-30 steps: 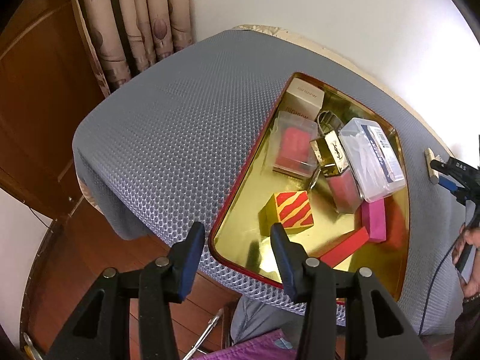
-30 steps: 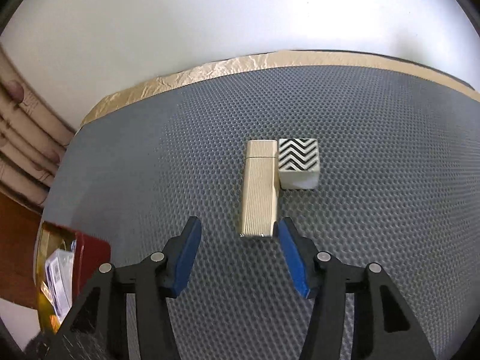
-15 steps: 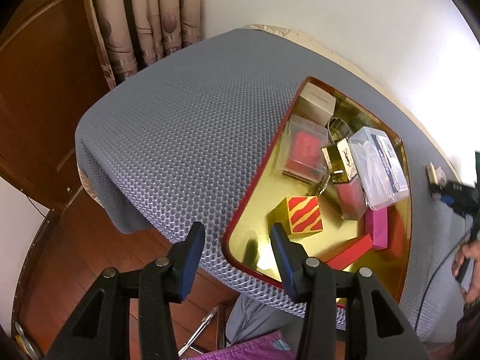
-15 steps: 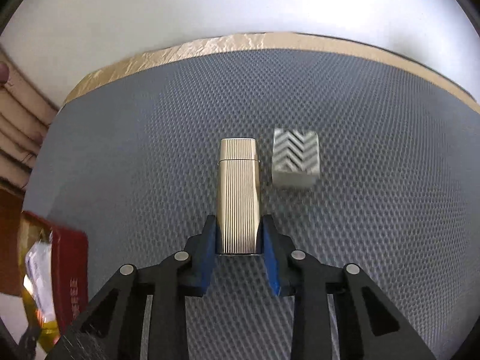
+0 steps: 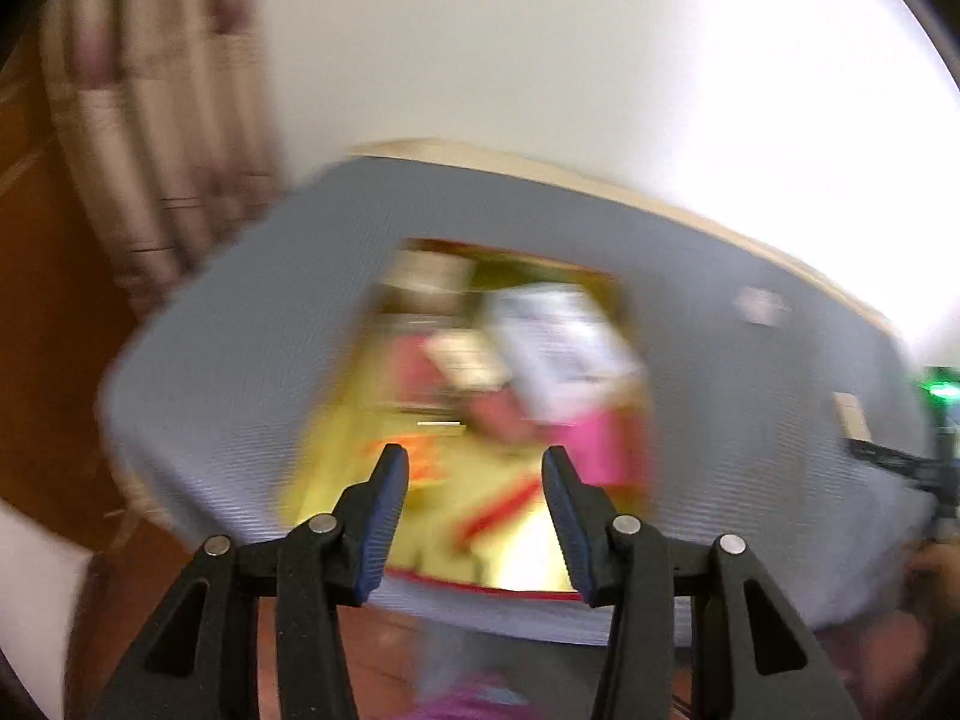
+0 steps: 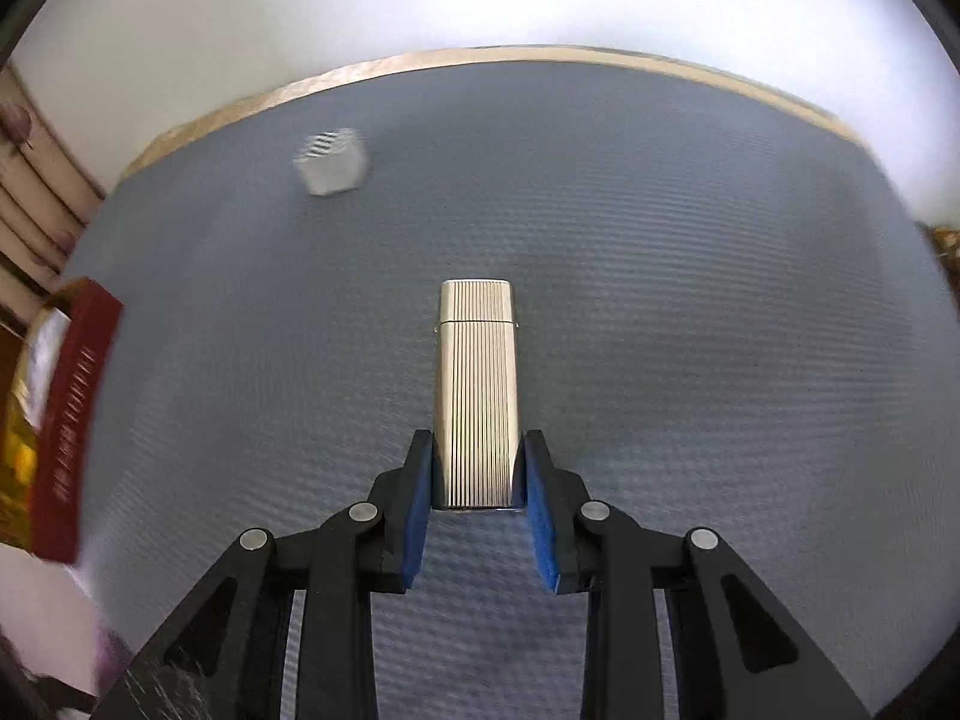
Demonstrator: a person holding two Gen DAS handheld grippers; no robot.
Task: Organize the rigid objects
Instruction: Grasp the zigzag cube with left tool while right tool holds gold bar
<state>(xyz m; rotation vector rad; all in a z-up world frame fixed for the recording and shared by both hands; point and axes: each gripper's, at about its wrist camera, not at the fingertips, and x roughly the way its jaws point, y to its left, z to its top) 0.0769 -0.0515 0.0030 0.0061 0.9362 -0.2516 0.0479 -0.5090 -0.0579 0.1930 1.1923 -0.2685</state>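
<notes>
While the left gripper (image 5: 474, 483) hangs over the gold-lined tray (image 5: 600, 594), its jaws have just been opening — spread now, nothing between them; tray contents are blurred, only pink and red blocks and a clear box being guessable.

Item, right: right gripper (image 6: 477, 486), blue pads pinching the lower end of a ribbed gold lighter (image 6: 477, 384), which juts forward, seemingly clear of the mat. Chevron-patterned cube (image 6: 330, 162) sits well apart, far left on the mat. Tray's red wall (image 6: 72, 420) shows at the left edge.

Handling note, as judgement: carry the lighter leftward to the tray with the grip kept firm — the ribbed metal may slip — and lower it into a bare patch of gold before releasing.

Surface: grey honeycomb mat (image 6: 660, 300), tan-edged. Room: white wall, patterned curtain (image 5: 150, 120), brown wooden floor (image 5: 54, 360).
</notes>
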